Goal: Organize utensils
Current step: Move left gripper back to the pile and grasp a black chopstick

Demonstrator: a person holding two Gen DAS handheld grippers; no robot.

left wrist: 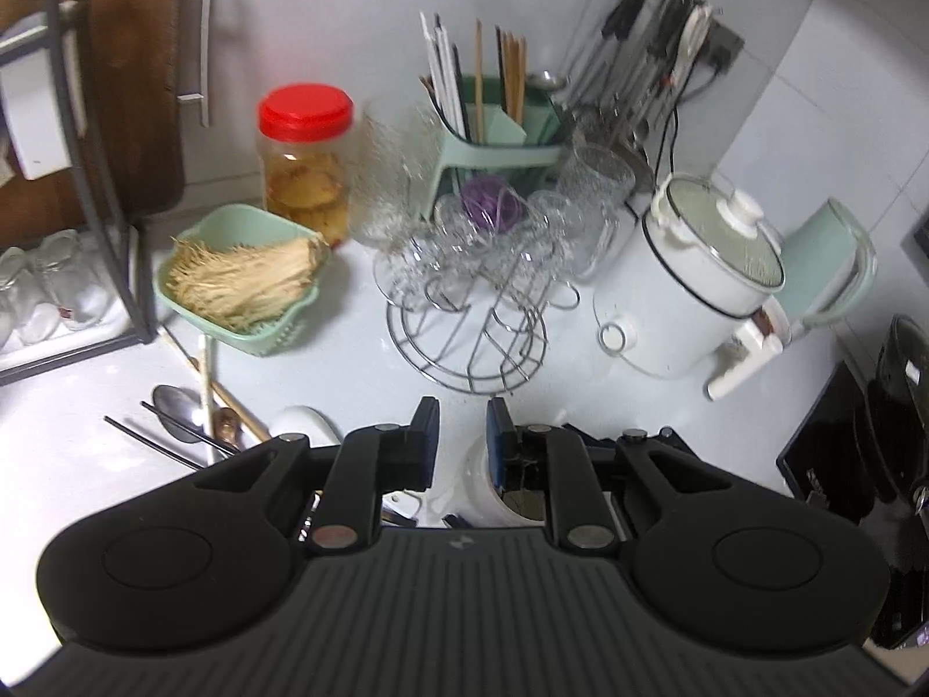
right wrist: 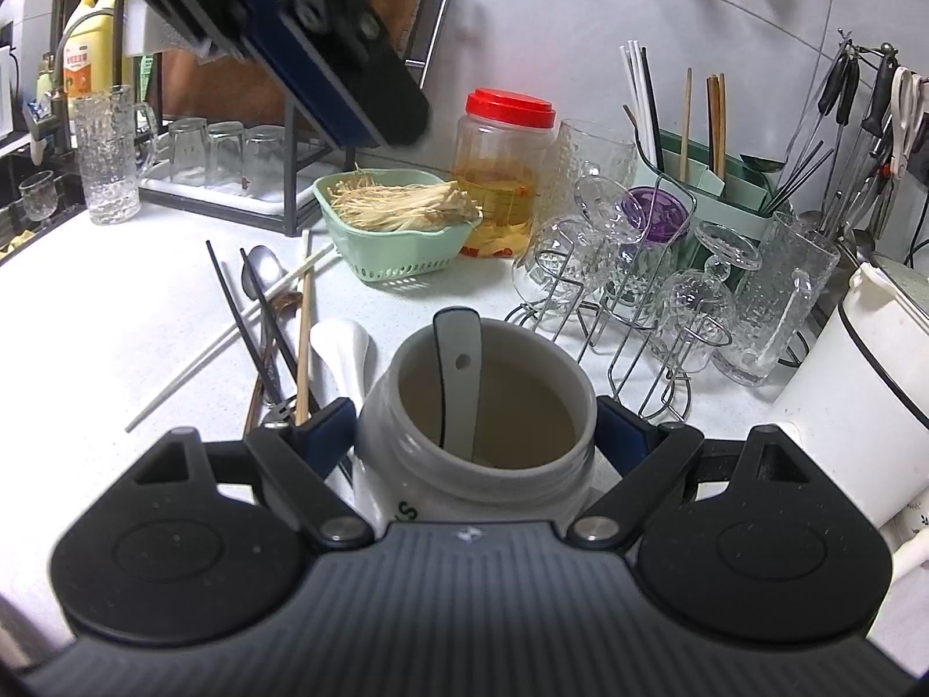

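Note:
My right gripper [right wrist: 476, 424] is shut on a white ceramic jar [right wrist: 482, 464], one pad on each side below the rim. A pale ceramic spoon [right wrist: 458, 360] stands inside the jar, its handle leaning on the far rim. Left of the jar, loose utensils lie on the counter: a white ceramic spoon [right wrist: 342, 354], a wooden chopstick [right wrist: 303, 342], black chopsticks [right wrist: 232, 302], a white chopstick [right wrist: 232, 342] and a metal spoon [right wrist: 261, 273]. My left gripper [left wrist: 461, 412] hangs above the jar [left wrist: 499, 493] with a narrow gap between its pads and nothing in it.
A green basket of enoki mushrooms [right wrist: 395, 221], a red-lidded jar [right wrist: 505, 174] and a wire rack of glasses [right wrist: 638, 290] stand behind. A green utensil holder [left wrist: 493, 128] with chopsticks sits at the wall. A white electric pot [left wrist: 697, 290] is at the right, a dish rack [right wrist: 232, 174] at the left.

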